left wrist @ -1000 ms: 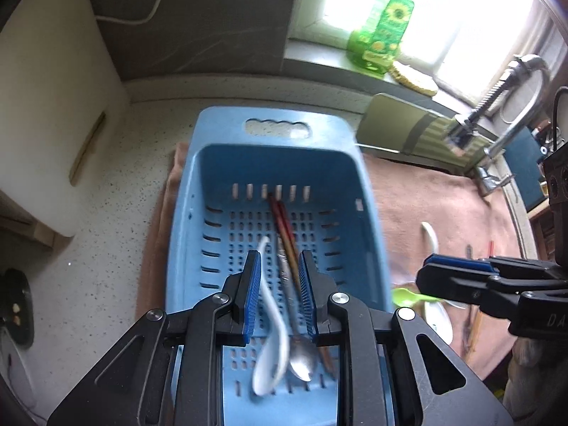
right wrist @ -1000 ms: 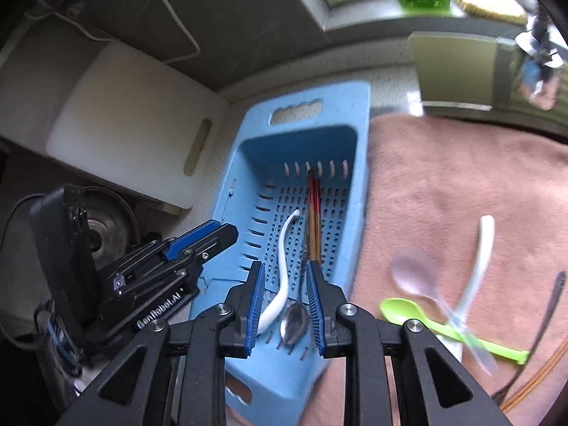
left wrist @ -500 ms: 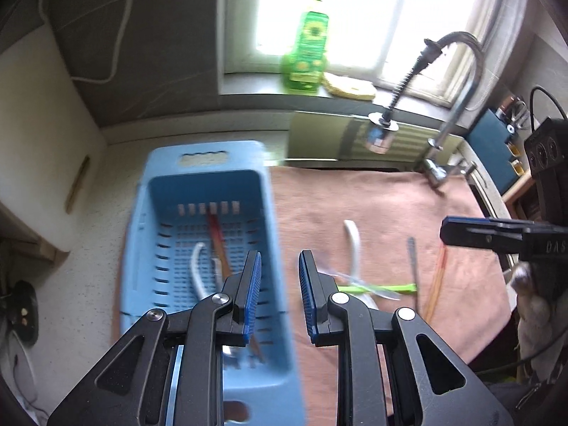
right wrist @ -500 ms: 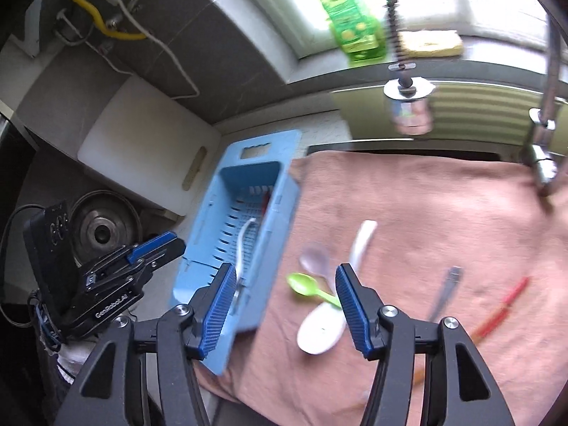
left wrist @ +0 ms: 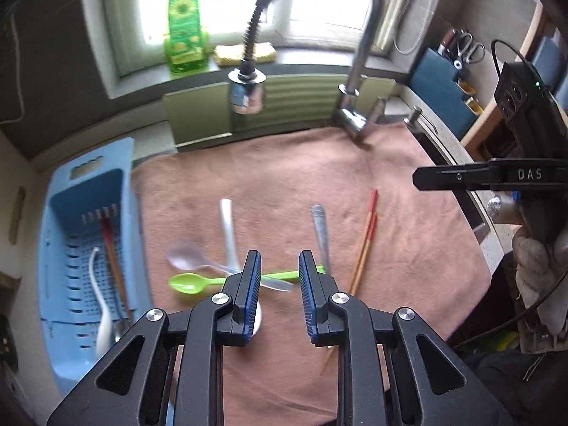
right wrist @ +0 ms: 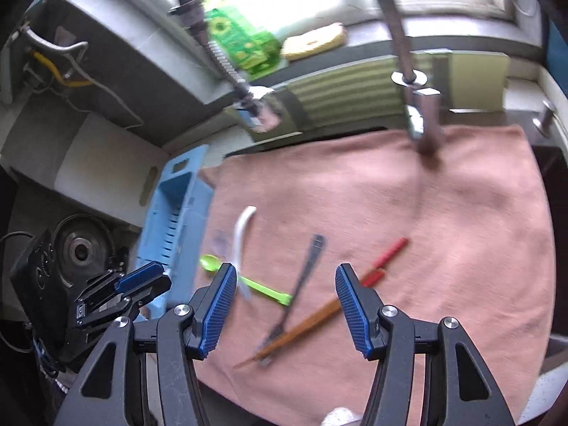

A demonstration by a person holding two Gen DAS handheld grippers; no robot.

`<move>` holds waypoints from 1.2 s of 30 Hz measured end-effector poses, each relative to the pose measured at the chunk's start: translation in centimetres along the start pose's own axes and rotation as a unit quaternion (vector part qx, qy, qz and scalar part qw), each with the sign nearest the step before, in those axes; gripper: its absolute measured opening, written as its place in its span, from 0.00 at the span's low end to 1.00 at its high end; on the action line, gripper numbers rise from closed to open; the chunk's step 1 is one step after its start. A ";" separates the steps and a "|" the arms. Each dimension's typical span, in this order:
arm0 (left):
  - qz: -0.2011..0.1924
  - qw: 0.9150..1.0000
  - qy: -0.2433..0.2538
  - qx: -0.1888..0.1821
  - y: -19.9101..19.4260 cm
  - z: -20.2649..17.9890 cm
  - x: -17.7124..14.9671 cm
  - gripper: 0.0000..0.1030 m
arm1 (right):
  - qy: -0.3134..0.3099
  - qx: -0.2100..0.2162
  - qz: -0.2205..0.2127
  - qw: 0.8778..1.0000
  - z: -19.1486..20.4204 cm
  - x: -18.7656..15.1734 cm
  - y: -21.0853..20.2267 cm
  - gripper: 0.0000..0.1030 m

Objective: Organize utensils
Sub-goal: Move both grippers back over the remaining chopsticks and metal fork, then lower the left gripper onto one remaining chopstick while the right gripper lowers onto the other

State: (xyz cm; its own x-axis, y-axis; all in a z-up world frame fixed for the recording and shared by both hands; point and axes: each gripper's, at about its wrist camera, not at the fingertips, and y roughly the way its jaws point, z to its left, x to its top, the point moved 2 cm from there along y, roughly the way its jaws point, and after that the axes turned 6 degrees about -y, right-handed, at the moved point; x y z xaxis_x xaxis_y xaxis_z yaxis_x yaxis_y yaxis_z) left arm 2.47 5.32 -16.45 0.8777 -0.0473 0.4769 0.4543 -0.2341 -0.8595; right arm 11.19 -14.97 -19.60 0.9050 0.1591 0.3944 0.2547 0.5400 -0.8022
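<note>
Above the brown towel (left wrist: pixel 408 220) your way is open on its far and right parts, where the cloth lies bare. Nearer you, loose utensils crowd it: green spoon (left wrist: pixel 188 282), clear spoon (left wrist: pixel 184 261), white spoon (left wrist: pixel 227 227), metal utensil (left wrist: pixel 319 230) and chopsticks (left wrist: pixel 365 245), some crossing. The faucet (left wrist: pixel 369 35) arches over the far edge, its spray head (left wrist: pixel 246 88) hanging low. The blue basket (left wrist: pixel 60 213) walls off the left.

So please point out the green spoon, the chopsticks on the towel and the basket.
green spoon (left wrist: pixel 185 283), left wrist view, on its bowl
chopsticks (left wrist: pixel 366 237), left wrist view, on the shafts
basket (left wrist: pixel 56 191), left wrist view, on its rim
</note>
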 end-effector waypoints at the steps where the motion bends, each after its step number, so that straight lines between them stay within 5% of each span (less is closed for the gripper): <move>1: 0.007 1.000 0.004 -0.005 0.6 -0.6 -0.1 0.20 | 0.002 0.000 0.001 1.000 -0.5 -0.2 -0.2 0.53; 9: 0.071 0.995 0.057 -0.039 5.4 -5.4 -2.1 0.20 | 0.049 0.022 0.033 0.998 -4.2 -2.4 0.6 0.52; 16: 0.109 0.988 0.102 -0.048 8.1 -7.0 -2.8 0.20 | 0.127 0.040 0.068 0.989 -6.0 -5.3 3.6 0.23; 36: 0.108 0.983 0.127 -0.075 7.2 -5.1 -2.5 0.20 | 0.187 0.023 0.105 0.977 -3.8 -6.6 9.9 0.22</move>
State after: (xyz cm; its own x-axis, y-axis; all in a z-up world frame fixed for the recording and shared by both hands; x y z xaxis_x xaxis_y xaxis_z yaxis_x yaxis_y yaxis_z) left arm 2.77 -1.22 -22.85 0.8764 -0.3488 0.3322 0.2166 -0.3305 -0.9186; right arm 9.03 -13.84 -31.82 0.9989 -0.0385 0.0259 0.0432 0.5653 -0.8238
